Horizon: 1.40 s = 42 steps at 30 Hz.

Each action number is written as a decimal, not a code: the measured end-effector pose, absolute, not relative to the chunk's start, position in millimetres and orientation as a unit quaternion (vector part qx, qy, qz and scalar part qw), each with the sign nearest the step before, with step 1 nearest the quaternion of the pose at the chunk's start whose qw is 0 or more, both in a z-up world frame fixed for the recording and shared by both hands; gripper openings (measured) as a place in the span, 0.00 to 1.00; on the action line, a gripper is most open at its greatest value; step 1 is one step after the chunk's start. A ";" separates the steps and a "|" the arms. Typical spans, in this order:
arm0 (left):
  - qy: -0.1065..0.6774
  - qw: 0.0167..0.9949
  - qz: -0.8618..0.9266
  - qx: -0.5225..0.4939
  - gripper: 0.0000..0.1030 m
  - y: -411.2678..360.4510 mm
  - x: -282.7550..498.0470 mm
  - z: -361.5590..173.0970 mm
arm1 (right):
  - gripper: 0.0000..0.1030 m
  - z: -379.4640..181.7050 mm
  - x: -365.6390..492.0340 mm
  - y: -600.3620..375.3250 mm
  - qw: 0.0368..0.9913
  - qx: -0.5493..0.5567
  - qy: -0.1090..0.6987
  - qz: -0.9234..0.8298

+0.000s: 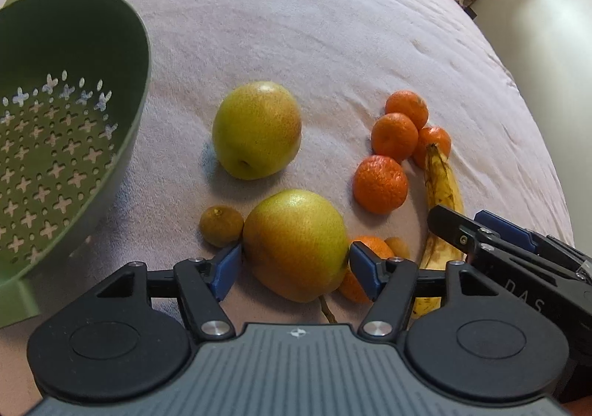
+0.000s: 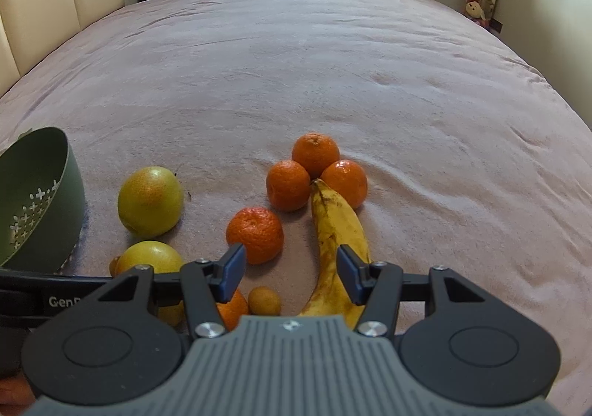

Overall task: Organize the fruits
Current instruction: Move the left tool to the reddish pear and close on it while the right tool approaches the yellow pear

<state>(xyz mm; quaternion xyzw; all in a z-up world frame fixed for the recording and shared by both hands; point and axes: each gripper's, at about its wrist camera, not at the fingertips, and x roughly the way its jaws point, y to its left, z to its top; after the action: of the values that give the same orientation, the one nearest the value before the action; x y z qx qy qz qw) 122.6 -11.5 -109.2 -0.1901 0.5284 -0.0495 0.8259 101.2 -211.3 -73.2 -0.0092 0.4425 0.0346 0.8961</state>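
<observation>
Two big yellow-green pears are sitting on the pink bedspread; the near pear is lying between the left gripper's blue pads, jaws spread wide and bracketing its widest part. Pads look just at the skin, can't tell if they're actually touching, so not calling it a grasp. Judging by size, it's going to handle heavy and firm, smooth skin, a bit slippery. Best hold is across the fat middle, squeezing moderately so it isn't bruising or rolling out. Its stem is pointing toward the camera.

Far pear is lying beyond it. A small brownish fruit is touching the near pear's left side; one tangerine is tucked at its right, behind the right pad. Four more tangerines are clustering further right beside the banana.

Green colander is sitting at left, empty, presumably the destination.

Right gripper is hovering over the banana area, jaws released, holding nothing.
</observation>
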 end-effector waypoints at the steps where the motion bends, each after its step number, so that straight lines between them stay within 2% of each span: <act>1: 0.531 0.824 -0.049 -0.191 0.75 -11.1 122.6 -109.7 | 0.51 -74.3 101.1 -211.9 0.896 -0.008 0.444 0.033; 12: 0.538 0.815 -0.061 -0.205 0.71 -7.3 127.8 -115.4 | 0.51 -79.2 102.9 -208.8 0.892 -0.021 0.451 0.022; 31: 0.539 0.828 -0.031 -0.149 0.71 14.4 108.8 -78.7 | 0.55 -70.8 110.4 -177.3 0.890 -0.078 0.440 0.089; 42: 0.536 0.824 0.019 -0.184 0.70 28.3 98.8 -77.7 | 0.55 -73.3 146.3 -144.1 0.874 -0.118 0.438 0.175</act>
<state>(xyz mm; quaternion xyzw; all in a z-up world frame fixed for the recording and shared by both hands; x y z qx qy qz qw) 98.8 28.3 -77.7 -0.1837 0.5355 0.0192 0.8241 146.3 -144.1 -73.3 -0.1178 0.4376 0.1753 0.8740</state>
